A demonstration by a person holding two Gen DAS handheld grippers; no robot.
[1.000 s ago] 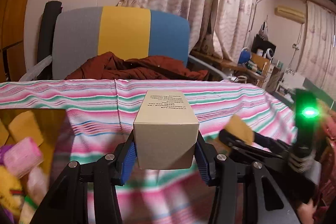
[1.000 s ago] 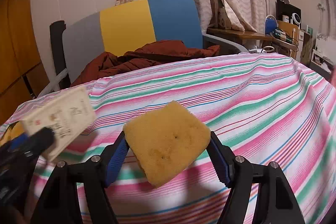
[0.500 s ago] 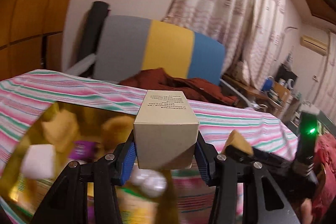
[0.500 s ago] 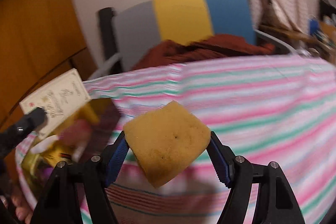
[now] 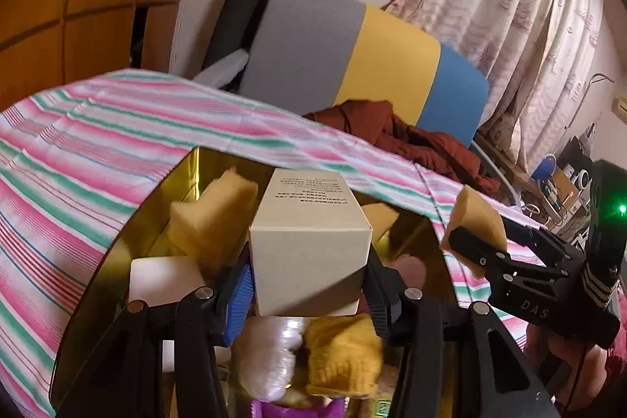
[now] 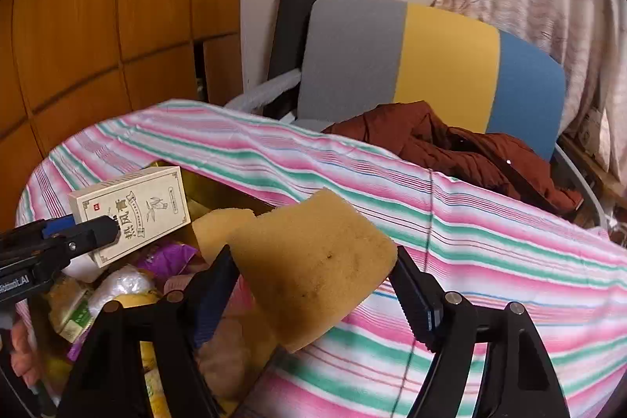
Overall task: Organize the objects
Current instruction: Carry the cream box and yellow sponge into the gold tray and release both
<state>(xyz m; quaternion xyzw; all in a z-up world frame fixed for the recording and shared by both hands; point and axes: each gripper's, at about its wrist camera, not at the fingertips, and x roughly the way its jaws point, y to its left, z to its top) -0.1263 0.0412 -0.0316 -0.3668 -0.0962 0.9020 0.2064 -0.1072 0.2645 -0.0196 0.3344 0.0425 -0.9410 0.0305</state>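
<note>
Left gripper [image 5: 309,294]: jaws half apart, blue pads clamped on the cream box [image 5: 309,241].
Right gripper [image 6: 313,285]: jaws just opening; sponge [image 6: 313,269] between them, right pad apart from it.
Gold bin [image 5: 129,241]: box over it; sponge over its right rim.

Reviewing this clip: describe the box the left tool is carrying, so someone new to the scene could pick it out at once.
Start at the striped tablecloth, then the gold bin full of odds and ends at its near edge. Over that bin, the left tool clamps a cream carton. Unlike the soft yellow sponges around it, it is rigid, sharp-cornered and printed with text on top.
</note>
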